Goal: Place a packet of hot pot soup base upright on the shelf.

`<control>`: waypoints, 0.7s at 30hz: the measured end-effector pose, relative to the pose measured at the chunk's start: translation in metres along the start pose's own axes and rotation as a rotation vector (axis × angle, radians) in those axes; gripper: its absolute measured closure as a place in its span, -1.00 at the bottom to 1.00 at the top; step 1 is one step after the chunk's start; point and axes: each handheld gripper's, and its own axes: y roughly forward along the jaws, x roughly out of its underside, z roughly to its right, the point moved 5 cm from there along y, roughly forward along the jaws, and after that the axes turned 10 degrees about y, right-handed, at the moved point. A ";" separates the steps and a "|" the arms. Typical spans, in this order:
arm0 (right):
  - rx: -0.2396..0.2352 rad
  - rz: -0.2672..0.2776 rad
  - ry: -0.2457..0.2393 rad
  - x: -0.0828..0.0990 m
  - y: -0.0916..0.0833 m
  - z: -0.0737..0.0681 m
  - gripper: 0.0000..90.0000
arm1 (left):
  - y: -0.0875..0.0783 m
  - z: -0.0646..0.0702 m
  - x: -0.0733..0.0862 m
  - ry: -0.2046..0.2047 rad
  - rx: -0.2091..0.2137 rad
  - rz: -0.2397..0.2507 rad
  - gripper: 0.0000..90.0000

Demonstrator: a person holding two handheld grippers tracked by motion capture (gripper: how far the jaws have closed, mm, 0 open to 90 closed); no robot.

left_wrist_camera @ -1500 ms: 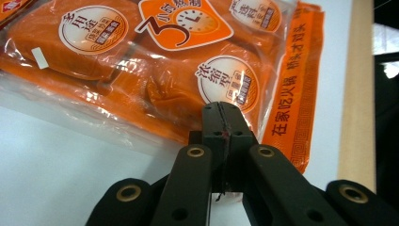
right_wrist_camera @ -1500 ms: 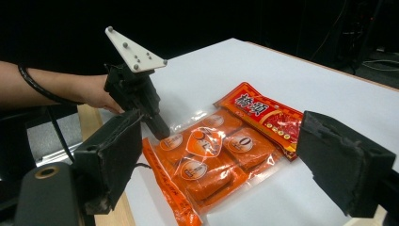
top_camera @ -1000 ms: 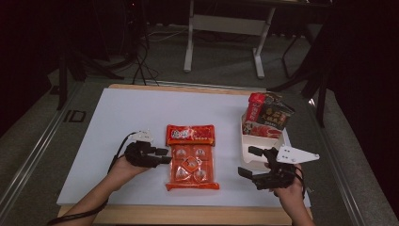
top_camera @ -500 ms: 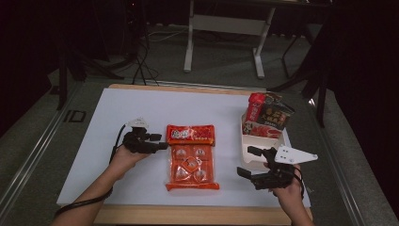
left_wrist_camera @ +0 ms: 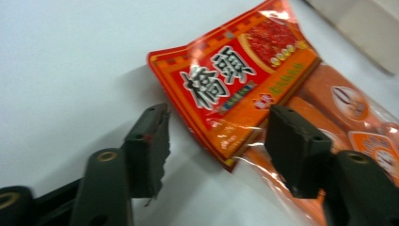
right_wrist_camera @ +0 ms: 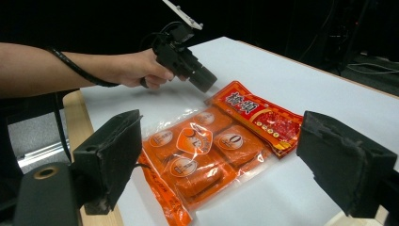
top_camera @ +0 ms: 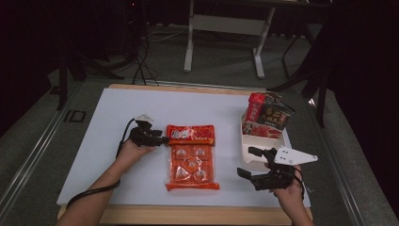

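Across the white table (top_camera: 94, 141), seen from the high view, a flat orange snack packet (top_camera: 192, 157) of glossy plastic lies near the middle, its printed red header at the far end and rounded sealed portions showing through the clear lower part. Just left of the packet's header, the left gripper (top_camera: 162, 140) lies level, its black fingers reaching the header's left edge. Right of the packet, well apart from it, stands a pale rectangular box (top_camera: 256, 141) that carries upright red and dark pouches (top_camera: 268, 115). Nearer than the box, the right gripper (top_camera: 249, 162), with a grey three-cornered plate on top, is held with its fingers spread and nothing between them.

Along the left gripper view, the two matt black fingers (left_wrist_camera: 150, 146) stand either side of the packet's (left_wrist_camera: 235, 89) near corner; they have just been opening, and the crinkled, shiny corner lies between them without either pad pressing on it.

Over the right gripper view, the blocky, rough-edged fingers (right_wrist_camera: 113, 155) gape wide and empty, framing the packet (right_wrist_camera: 207, 150) on the table beyond. At the packet's far corner the left gripper (right_wrist_camera: 207, 87) points down at the header, held in a hand (right_wrist_camera: 136, 68) with a cable trailing along the forearm.
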 end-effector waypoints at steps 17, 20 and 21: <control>-0.013 -0.015 0.002 0.002 0.002 -0.001 -0.68 | 0.023 -0.010 -0.001 -0.040 0.033 -0.042 0.18; -0.014 -0.017 0.002 0.002 0.002 0.000 -0.68 | 0.027 -0.006 -0.002 -0.040 0.055 -0.040 0.29; -0.015 -0.017 0.003 0.002 0.002 0.000 -0.68 | 0.028 -0.005 -0.003 -0.037 0.058 -0.039 0.30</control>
